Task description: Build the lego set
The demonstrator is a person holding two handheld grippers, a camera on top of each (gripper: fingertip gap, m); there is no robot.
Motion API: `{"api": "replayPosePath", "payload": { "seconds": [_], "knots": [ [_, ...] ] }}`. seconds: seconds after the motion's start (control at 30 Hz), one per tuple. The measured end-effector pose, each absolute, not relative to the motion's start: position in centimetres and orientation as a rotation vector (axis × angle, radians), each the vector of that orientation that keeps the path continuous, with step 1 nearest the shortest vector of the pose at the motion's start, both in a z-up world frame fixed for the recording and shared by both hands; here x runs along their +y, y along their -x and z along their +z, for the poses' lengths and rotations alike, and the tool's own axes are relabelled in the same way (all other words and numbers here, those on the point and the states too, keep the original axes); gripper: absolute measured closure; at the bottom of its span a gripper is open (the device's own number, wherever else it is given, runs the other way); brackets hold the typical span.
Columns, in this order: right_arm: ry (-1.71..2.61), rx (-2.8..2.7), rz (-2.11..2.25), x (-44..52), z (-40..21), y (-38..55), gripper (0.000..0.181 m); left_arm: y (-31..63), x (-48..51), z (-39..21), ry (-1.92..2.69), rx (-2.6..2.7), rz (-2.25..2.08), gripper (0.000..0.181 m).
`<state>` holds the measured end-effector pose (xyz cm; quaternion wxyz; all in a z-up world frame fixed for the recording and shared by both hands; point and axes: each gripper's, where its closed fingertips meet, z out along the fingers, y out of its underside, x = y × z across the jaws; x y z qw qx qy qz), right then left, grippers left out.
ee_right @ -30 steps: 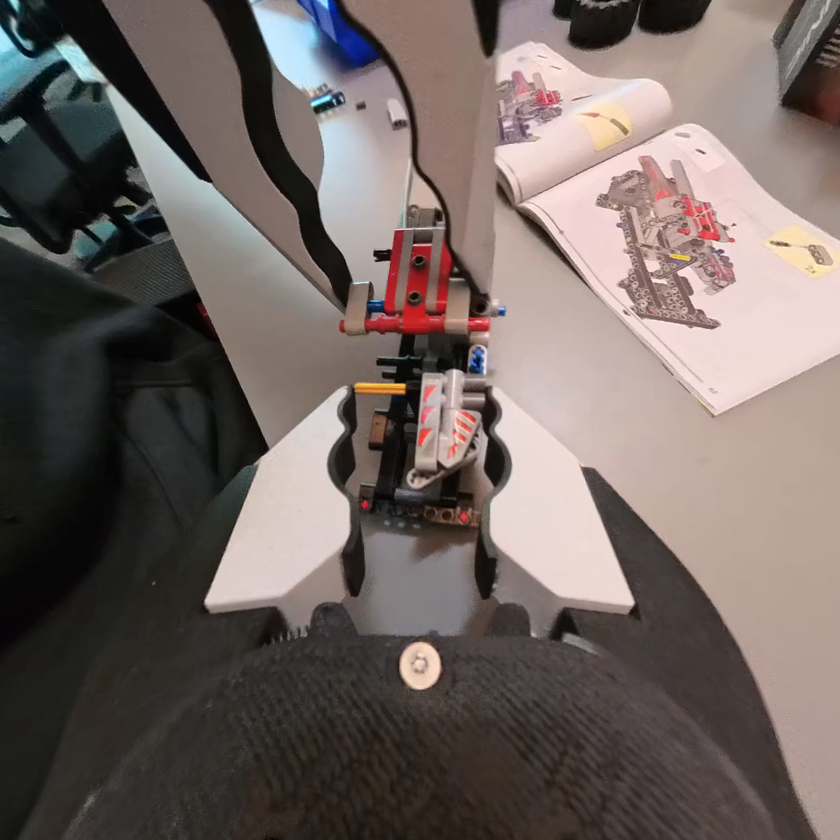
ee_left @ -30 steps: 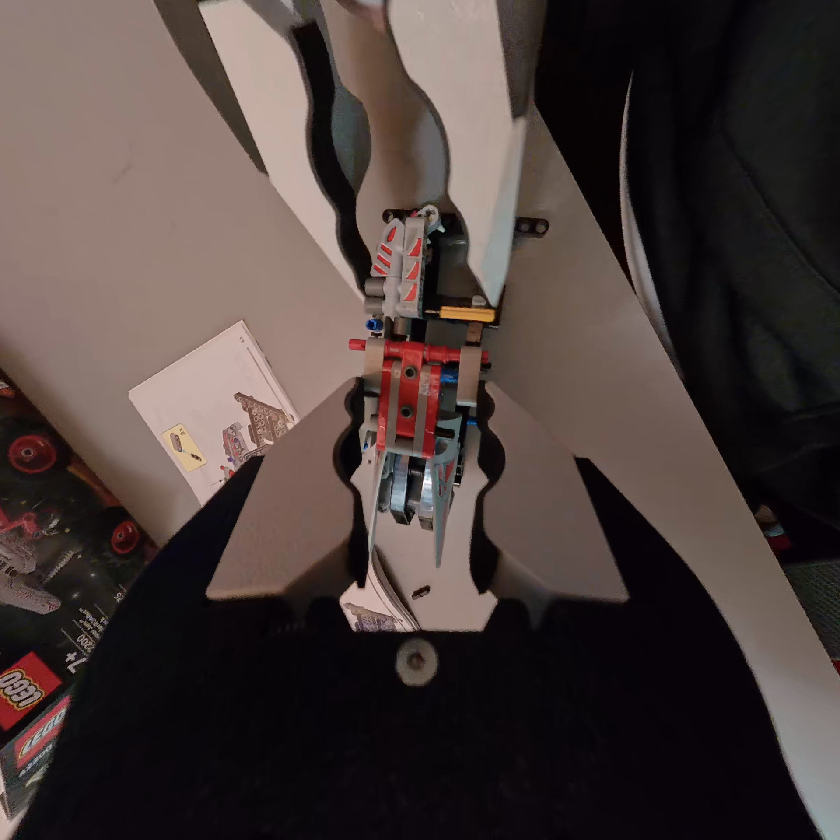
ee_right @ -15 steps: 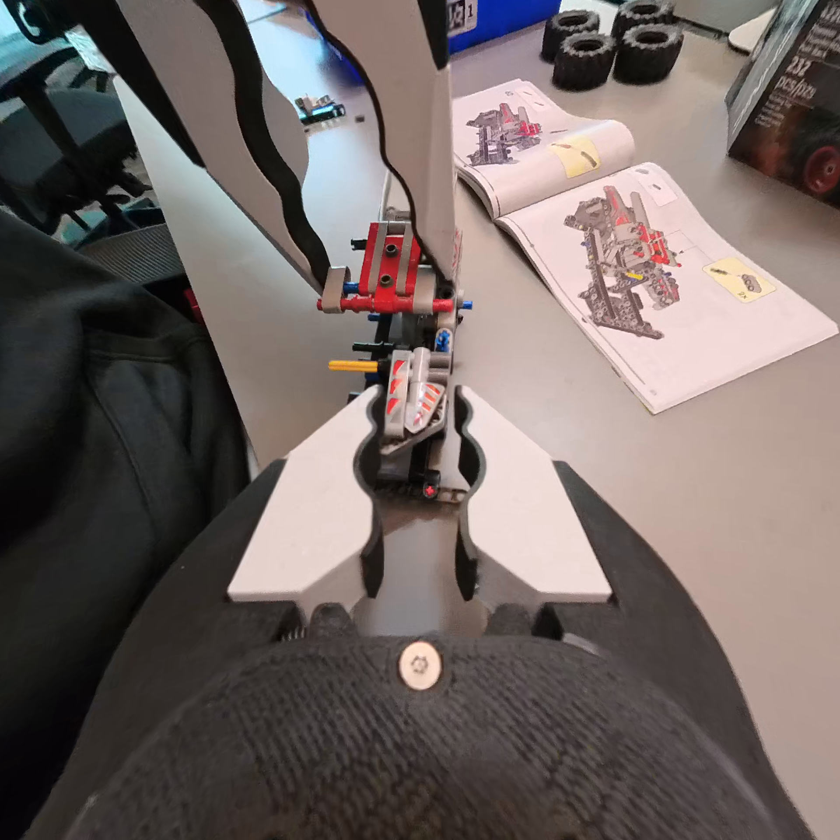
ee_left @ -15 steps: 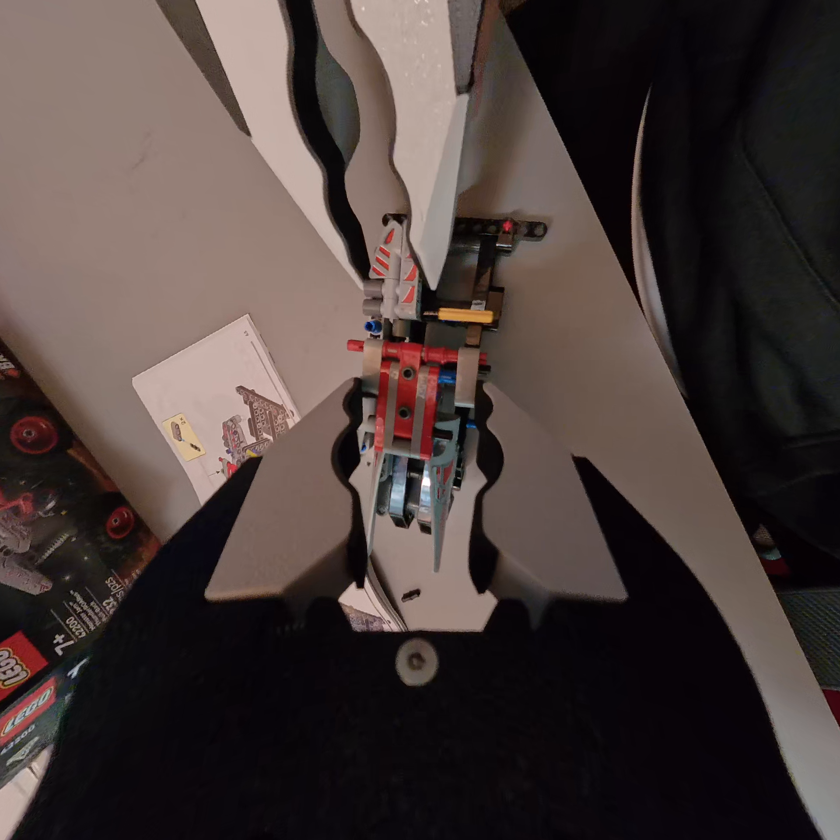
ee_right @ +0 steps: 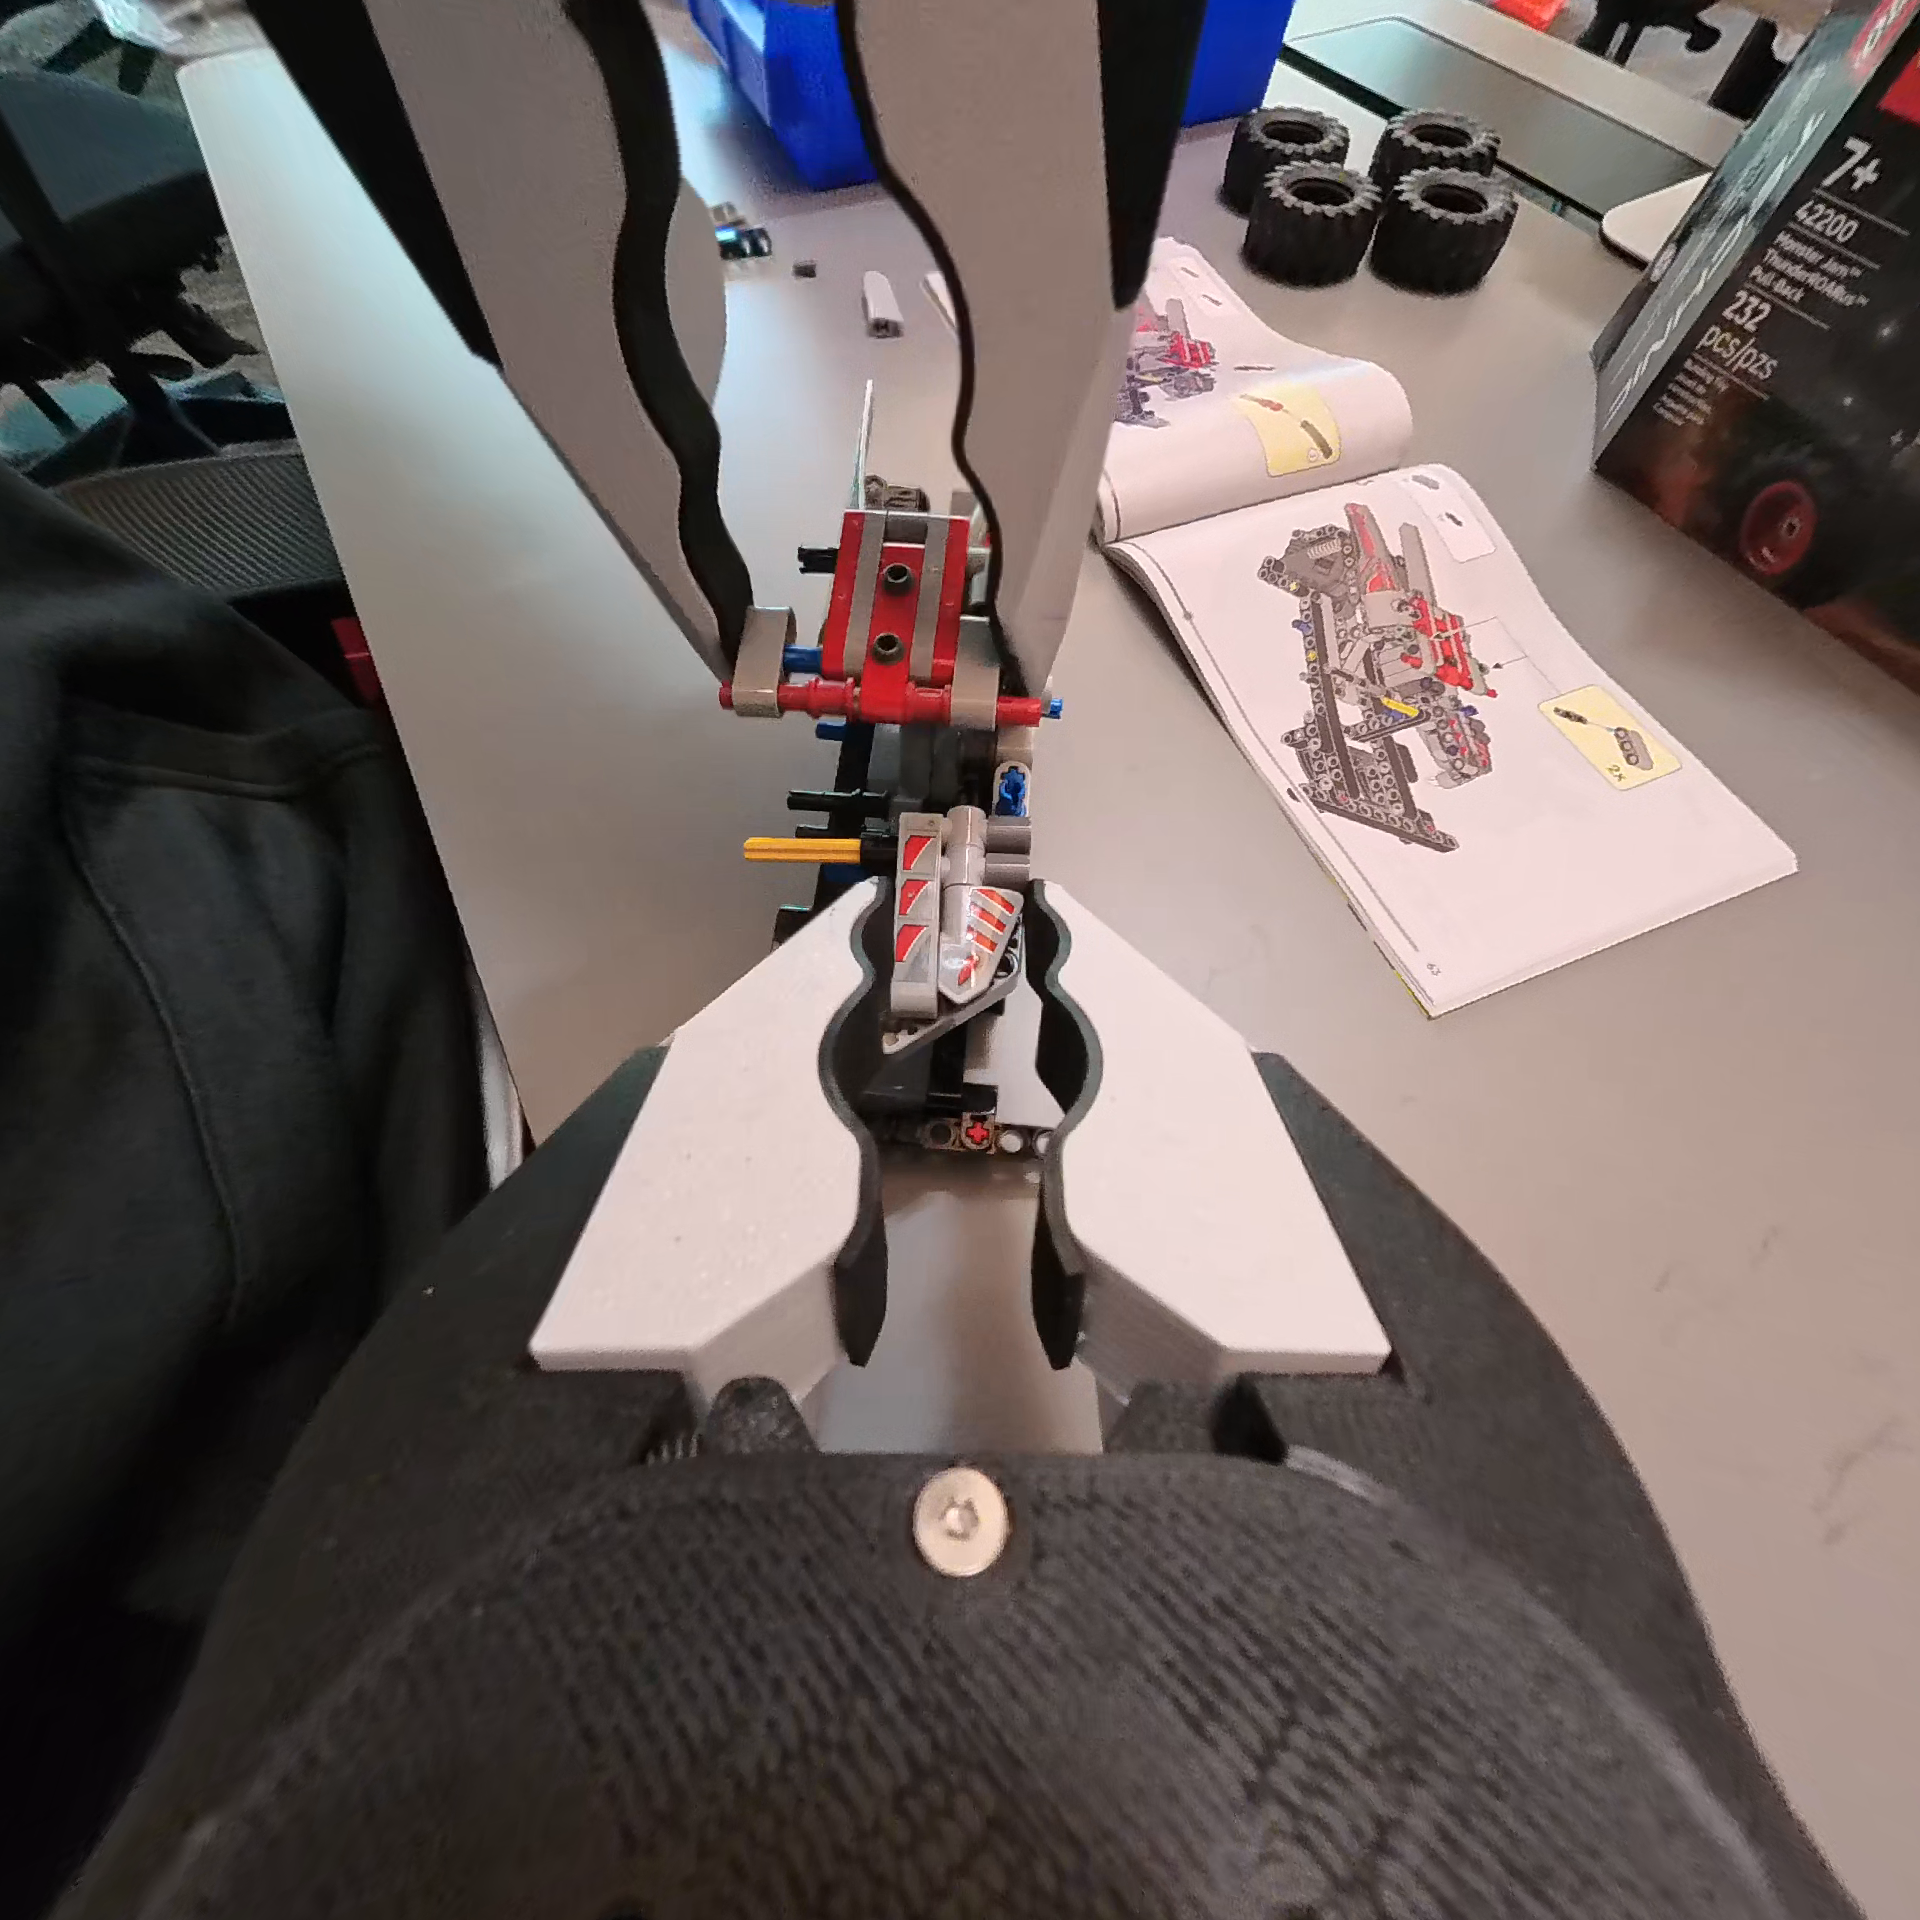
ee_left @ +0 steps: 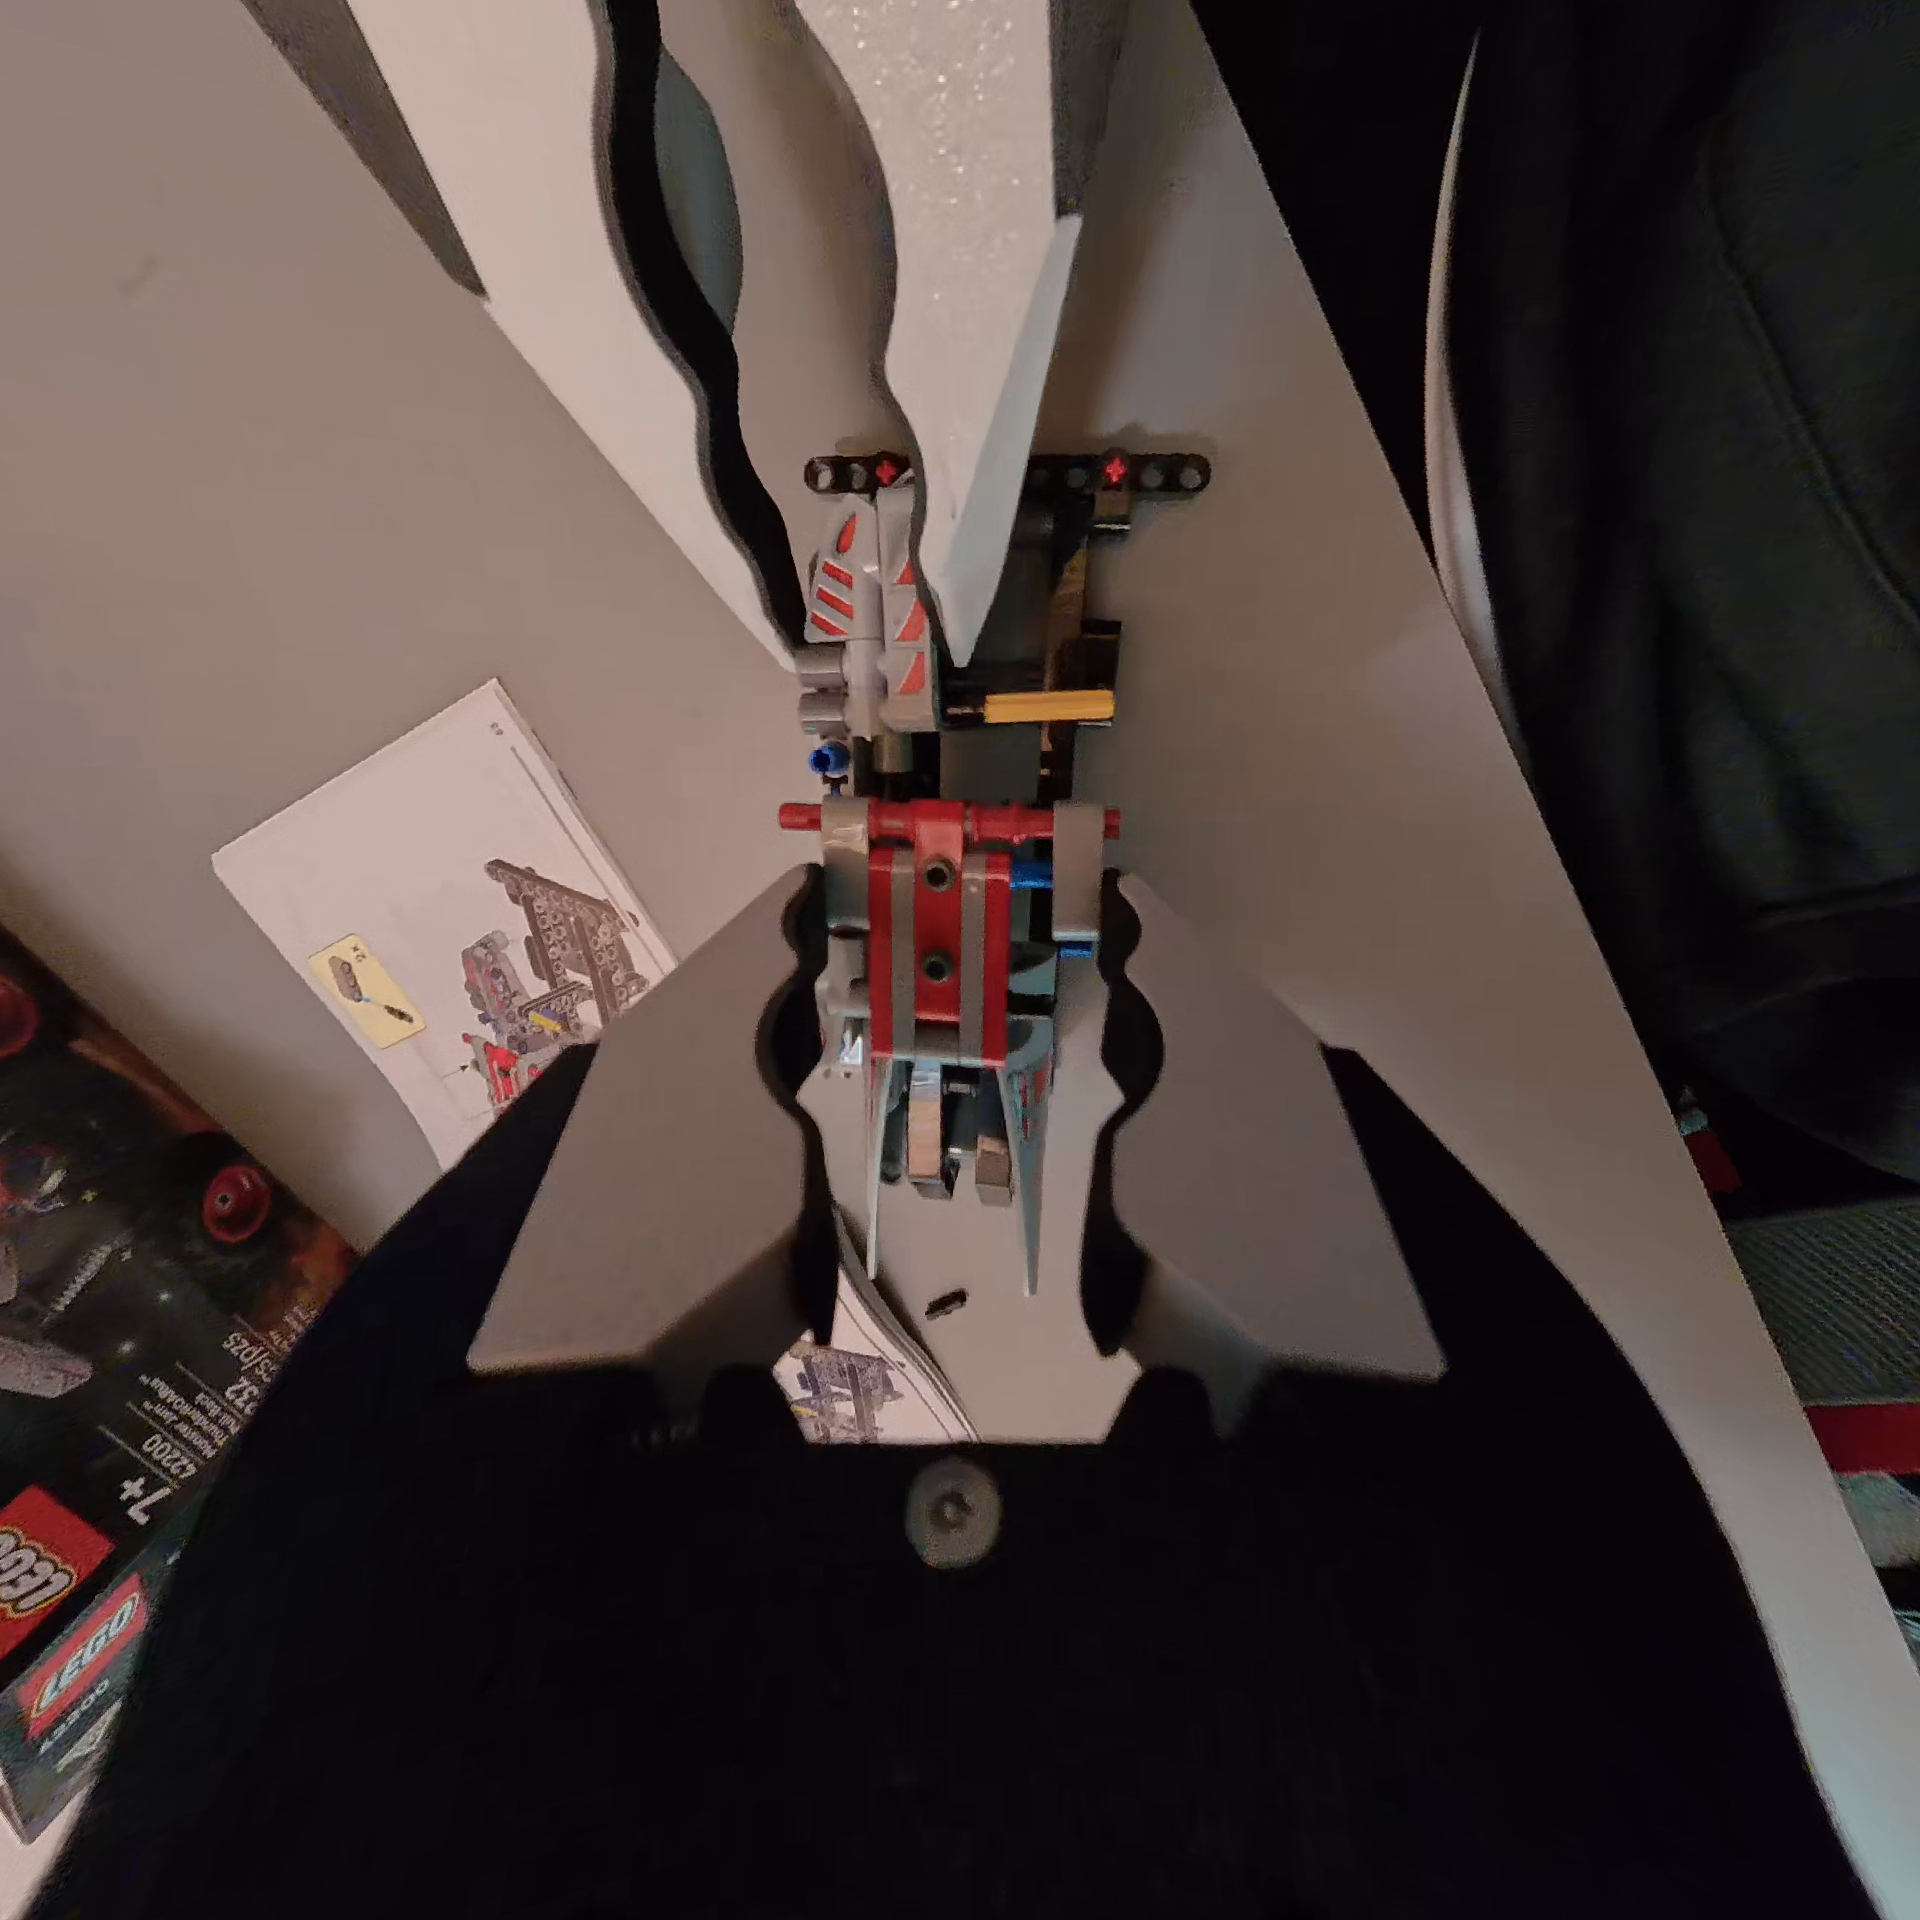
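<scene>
A partly built lego model (ee_left: 940,925) with a red and grey front, black beams and a yellow axle (ee_left: 1049,707) hangs between both grippers above the table edge. My left gripper (ee_left: 956,894) is shut on the red and grey end. In the right wrist view the model (ee_right: 894,613) runs away from me, and my right gripper (ee_right: 956,904) is shut on its grey red-striped panel (ee_right: 951,914). The left gripper (ee_right: 883,675) comes down from the top there. The right gripper (ee_left: 873,655) comes in from the top of the left wrist view.
An open instruction booklet (ee_right: 1455,727) lies on the grey table (ee_right: 1558,1195) to the right. Several black tyres (ee_right: 1361,197), the set's box (ee_right: 1787,364), a blue bin (ee_right: 800,94) and loose small parts (ee_right: 878,301) lie farther back. A person's dark clothing (ee_right: 156,935) is at the left. One gripper's finger ends stand about 4 centimeters off the other's.
My right gripper's fingers have narrowed from wide open onto the striped panel end. The model and both grippers have tilted a little; the left grip is unchanged.
</scene>
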<state>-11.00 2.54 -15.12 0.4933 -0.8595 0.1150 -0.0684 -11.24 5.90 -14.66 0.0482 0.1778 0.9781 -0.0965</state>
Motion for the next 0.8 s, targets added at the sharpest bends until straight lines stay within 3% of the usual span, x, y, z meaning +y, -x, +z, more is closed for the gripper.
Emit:
{"api": "replayPosePath", "payload": {
  "seconds": [0.57,0.8],
  "knots": [
    [2.106,0.271,-0.221,2.54,-15.13,10.68,0.158,11.26,6.30,-14.57,-0.601,3.009,-0.187,0.132],
    [2.101,0.286,-0.215,2.65,-15.12,10.64,0.159,11.80,5.61,-14.60,-0.410,3.087,-0.221,0.129]
  ]
}}
